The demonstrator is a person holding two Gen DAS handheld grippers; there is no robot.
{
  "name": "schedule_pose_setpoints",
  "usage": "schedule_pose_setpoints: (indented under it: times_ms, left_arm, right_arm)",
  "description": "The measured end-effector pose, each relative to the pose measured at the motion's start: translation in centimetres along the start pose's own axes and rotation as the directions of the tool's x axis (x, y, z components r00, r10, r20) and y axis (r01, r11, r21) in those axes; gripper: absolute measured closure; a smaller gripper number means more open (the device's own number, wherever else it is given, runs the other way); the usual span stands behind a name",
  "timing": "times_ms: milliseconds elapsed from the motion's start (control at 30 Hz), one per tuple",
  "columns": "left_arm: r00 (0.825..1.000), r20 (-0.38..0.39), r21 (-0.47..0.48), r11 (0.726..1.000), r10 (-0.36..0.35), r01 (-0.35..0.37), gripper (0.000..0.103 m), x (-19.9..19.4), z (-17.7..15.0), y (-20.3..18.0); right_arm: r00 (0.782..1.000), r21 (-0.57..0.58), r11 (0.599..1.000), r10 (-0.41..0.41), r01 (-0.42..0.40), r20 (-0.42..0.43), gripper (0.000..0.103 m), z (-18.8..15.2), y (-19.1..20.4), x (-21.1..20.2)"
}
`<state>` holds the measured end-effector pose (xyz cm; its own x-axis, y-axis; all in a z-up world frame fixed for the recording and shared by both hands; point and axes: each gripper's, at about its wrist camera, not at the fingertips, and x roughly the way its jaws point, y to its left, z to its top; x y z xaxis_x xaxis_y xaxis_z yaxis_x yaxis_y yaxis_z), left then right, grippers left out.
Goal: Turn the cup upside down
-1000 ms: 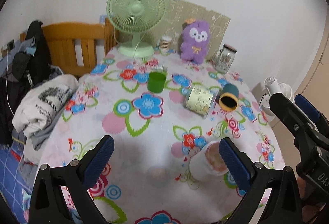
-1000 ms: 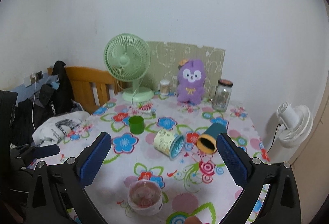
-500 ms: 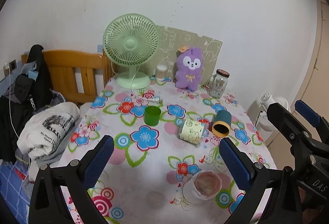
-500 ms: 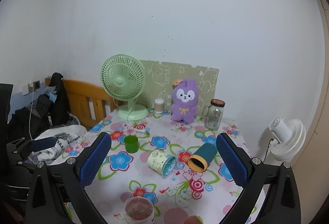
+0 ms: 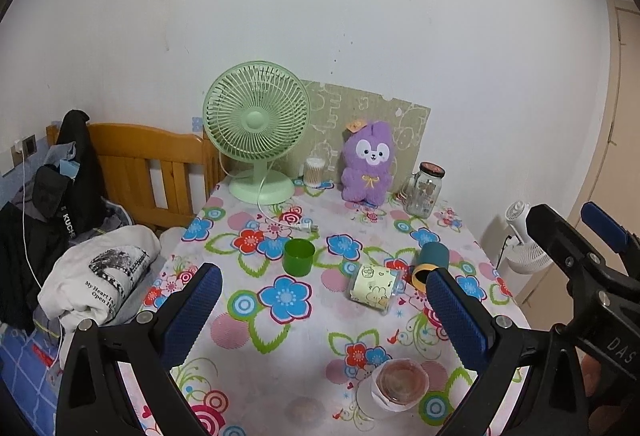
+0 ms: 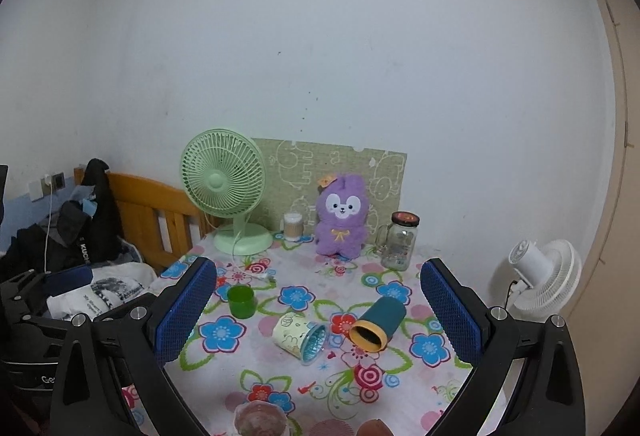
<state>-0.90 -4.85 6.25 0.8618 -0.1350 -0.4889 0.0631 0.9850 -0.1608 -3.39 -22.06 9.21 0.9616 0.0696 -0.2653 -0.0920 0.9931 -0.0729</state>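
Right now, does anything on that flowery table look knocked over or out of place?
Yes. Two cups lie on their sides mid-table: a pale yellow cartoon cup and a teal cup with an orange rim, their mouths facing the camera. The green cup stands upright. No spill shows.

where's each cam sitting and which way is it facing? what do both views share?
Left wrist: on the left tongs, raised over the table's near edge, facing the back wall; its own open blue pads frame the view, right tongs at right.
Right wrist: on the right tongs, aimed level at the wall; own open pads, left tongs at left.
Shared: green fan, purple plush, green cup, both tipped cups.
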Motion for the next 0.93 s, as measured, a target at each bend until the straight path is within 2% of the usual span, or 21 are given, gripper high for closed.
schedule_pose_setpoints:
  times_ms: [933]
  left_arm:
    - [1.000,0.011,-0.001,1.000,0.007,-0.007,0.000,0.00,0.30,0.00]
  right_arm:
    - [1.000,0.018,1.000,-0.016,0.016,-0.008,0.000,-0.01,-0.41,-0.05]
